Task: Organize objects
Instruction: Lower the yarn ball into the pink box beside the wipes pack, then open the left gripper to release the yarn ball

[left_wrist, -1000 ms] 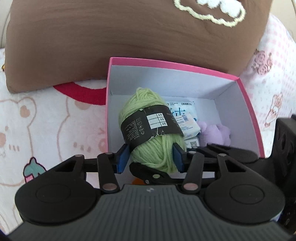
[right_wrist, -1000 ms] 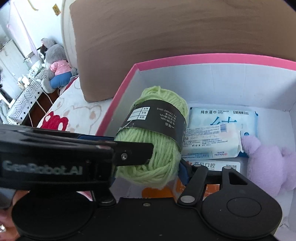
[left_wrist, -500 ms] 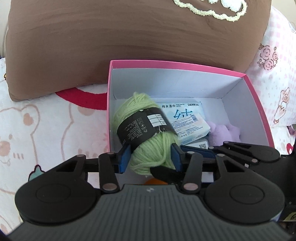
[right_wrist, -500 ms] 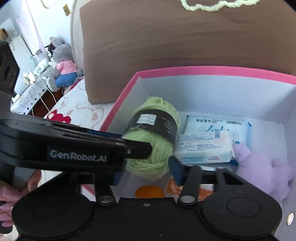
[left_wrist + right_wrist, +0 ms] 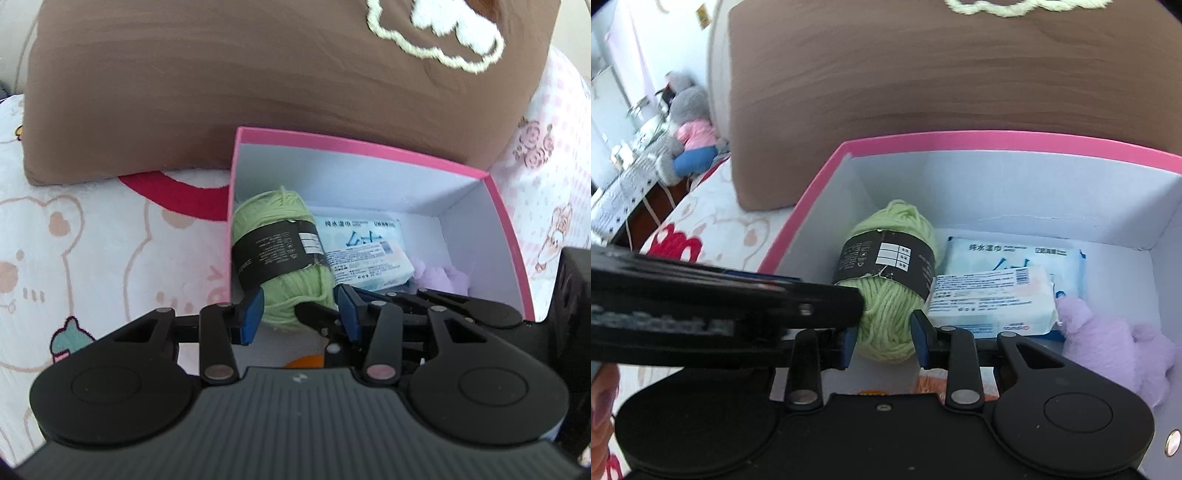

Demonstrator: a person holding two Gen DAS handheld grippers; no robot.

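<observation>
Sitting in pink box [image 5: 997,138] — green yarn [image 5: 890,321].

Brown pillow [image 5: 229,81] on a bear-print bedspread [image 5: 92,251]; beyond, grey plush toy [image 5: 685,129] by pale, daylit wall [image 5: 646,44]

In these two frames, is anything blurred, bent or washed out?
Left wrist: sharp on the yarn, fisheye bowing the pillow edges. Right wrist: room at far left overexposed, the left gripper's body across the foreground smeared, wipes pack print legible.
</observation>
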